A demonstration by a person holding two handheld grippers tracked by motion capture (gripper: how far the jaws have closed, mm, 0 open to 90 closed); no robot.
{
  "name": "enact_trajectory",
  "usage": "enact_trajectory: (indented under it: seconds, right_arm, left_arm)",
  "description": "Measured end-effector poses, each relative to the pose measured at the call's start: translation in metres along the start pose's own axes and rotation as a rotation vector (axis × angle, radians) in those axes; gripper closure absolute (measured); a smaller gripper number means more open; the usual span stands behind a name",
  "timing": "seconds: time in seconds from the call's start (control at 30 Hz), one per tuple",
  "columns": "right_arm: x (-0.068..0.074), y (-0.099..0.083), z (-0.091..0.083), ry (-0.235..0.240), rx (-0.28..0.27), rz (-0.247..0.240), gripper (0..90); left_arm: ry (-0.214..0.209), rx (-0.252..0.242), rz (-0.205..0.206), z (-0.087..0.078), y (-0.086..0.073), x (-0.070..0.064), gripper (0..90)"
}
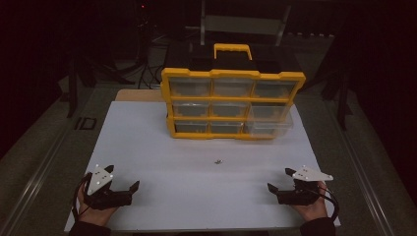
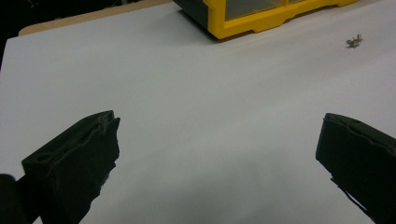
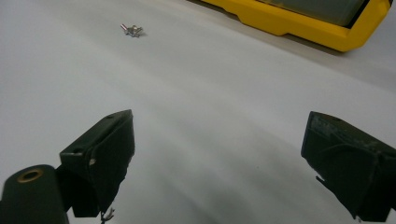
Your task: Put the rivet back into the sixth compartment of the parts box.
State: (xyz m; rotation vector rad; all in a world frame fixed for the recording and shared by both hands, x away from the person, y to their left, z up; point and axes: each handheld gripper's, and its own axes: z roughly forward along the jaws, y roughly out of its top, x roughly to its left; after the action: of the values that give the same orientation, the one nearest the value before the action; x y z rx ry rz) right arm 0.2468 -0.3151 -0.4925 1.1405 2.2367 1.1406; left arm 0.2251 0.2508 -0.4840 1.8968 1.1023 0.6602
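Nine drawers (image 1: 230,106) high view; screw (image 3: 133,30) clearer right gripper view.

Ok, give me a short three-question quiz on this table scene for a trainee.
1. True or false: the left gripper is shut on the small metal part.
2. Which drawer of the yellow organizer is pulled out? A) top left B) middle C) bottom right
3. Fill in: the small metal part lies on the white board, ____ the organizer and the grippers.

Key
1. False: both the left and the right gripper are open and hold nothing; the part lies apart from them.
2. C
3. between
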Motion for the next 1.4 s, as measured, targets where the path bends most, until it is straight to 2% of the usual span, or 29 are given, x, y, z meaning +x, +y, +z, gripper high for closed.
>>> enact_trajectory:
  seconds: [0.17, 0.47, 0.7, 0.83, 1.1, 1.4]
  right_arm:
    - [0.001, 0.000, 0.001, -0.001, 0.005, -0.001, 9.5]
    - [0.004, 0.003, 0.002, 0.014, 0.001, 0.006, 9.6]
    - [0.012, 0.018, 0.008, 0.038, 0.004, 0.008, 9.9]
    - [0.022, 0.031, 0.017, 0.059, 0.022, -0.044, 9.9]
    - [0.041, 0.061, 0.032, 0.112, 0.021, -0.127, 9.9]
    - [0.058, 0.087, 0.049, 0.165, 0.008, -0.172, 9.9]
  left_arm:
    - [-0.006, 0.001, 0.006, 0.002, 0.001, 0.000, 0.1]
    - [-0.003, -0.011, 0.003, -0.005, 0.001, -0.001, 0.1]
    - [0.003, -0.009, -0.010, -0.006, 0.000, 0.002, 0.1]
    - [0.005, -0.015, -0.007, -0.007, 0.000, 0.001, 0.1]
    - [0.006, -0.019, -0.008, -0.007, 0.000, 0.001, 0.1]
    - [0.006, -0.018, -0.004, -0.006, 0.001, 0.000, 0.1]
